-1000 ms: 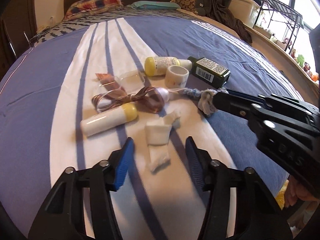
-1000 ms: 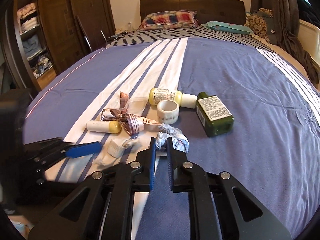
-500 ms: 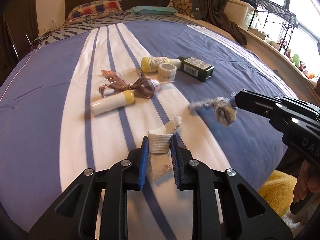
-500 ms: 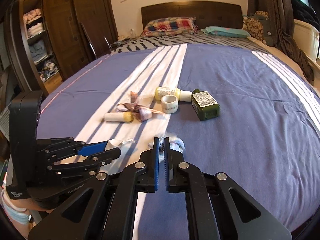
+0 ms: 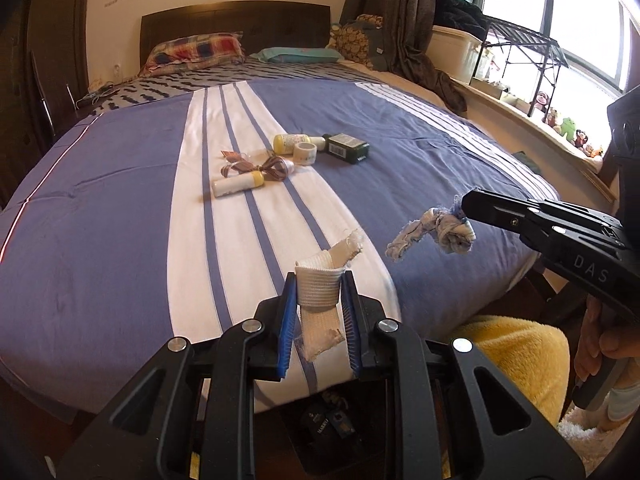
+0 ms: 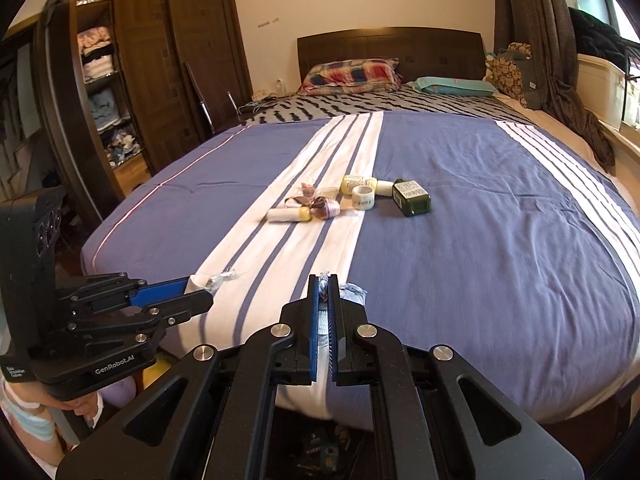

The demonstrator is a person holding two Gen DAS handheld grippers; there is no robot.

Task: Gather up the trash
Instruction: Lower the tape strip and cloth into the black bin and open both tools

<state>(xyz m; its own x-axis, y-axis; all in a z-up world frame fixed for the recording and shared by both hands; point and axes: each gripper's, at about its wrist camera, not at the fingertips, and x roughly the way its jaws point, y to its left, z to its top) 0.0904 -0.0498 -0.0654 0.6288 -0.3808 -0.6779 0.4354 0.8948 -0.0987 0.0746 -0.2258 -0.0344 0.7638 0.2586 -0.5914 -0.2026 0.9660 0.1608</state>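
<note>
Our left gripper (image 5: pixel 318 312) has its fingers clamped on a white ribbed bandage roll (image 5: pixel 320 286); our right gripper (image 6: pixel 324 312) pinches a frayed blue-white rag (image 5: pixel 438 230) above the blue striped bed (image 5: pixel 120 220).

Both wrist views look forward along their fingers from the foot of the bed (image 5: pixel 120 208) toward the headboard (image 6: pixel 392 46); both share the small clutter at mid-frame, well off.

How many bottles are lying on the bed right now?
3: a green bottle rightmost, a yellow-capped one beside the tape roll, another by the ribbon.
</note>
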